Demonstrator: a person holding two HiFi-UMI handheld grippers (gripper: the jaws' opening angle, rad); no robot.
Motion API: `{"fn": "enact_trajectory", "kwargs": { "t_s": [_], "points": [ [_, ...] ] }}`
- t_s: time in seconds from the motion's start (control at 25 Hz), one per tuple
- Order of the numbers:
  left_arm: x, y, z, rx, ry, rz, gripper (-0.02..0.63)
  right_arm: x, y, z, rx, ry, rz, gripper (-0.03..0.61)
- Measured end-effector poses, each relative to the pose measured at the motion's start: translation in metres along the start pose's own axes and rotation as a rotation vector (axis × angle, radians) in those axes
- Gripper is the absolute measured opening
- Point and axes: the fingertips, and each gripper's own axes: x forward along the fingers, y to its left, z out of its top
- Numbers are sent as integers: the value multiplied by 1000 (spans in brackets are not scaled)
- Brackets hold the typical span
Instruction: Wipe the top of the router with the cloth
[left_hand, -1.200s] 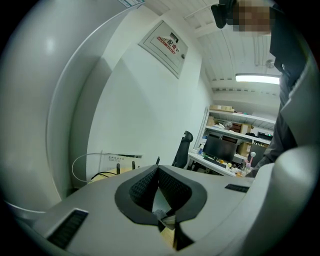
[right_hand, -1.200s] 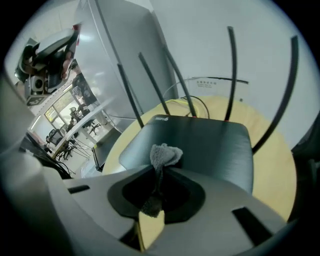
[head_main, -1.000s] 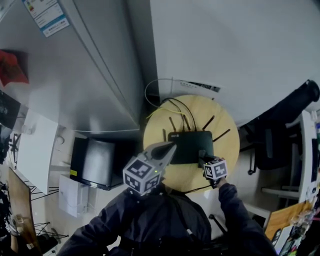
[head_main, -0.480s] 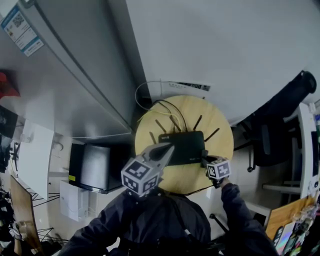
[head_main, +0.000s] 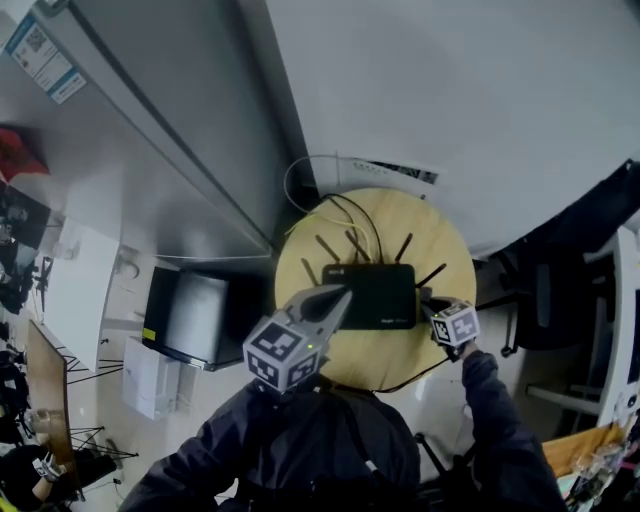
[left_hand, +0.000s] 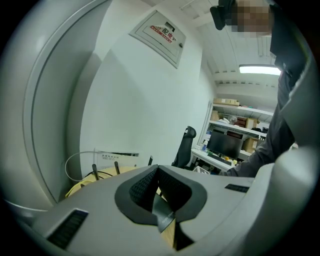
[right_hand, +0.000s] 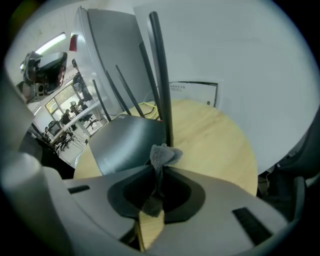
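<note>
Cloth (right_hand: 162, 155) pinched in R gripper (right_hand: 159, 172) beside router (head_main: 375, 295) on table (head_main: 400, 352), prob. off its top; L gripper (left_hand: 156, 172) jaws together.

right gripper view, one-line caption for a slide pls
Right tool shut on a grey cloth at the edge of the black router, on a round wooden table.

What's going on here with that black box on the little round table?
A person holds a two-jaw gripper in each hand over a round wooden table with a black router on it. The right gripper is shut on a small grey cloth, held at the router's right edge beside an antenna. The left gripper is shut on nothing and raised at the router's left.
</note>
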Motion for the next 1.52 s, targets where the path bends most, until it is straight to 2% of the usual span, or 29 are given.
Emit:
{"fn": "enact_trajectory", "kwargs": {
  "t_s": [0.16,0.36,0.68,0.96,1.32,1.52],
  "points": [
    [0,1,2,-17,-10,40,0,21,-1,6,-89,43,45,72],
    [-4,3,1,-17,-9,79,0,32,-5,7,-151,66,71,71],
    [-6,-3,-7,2,2,74,0,25,13,-12,-275,103,139,71],
    [-1,-21,-5,-1,-4,43,0,8,37,-43,-259,95,161,71],
    [-3,-34,-16,6,7,10,0,1,62,-69,-112,51,150,71],
    [-15,-32,-18,6,6,8,0,4,78,-64,-44,18,94,71]
  ]
}}
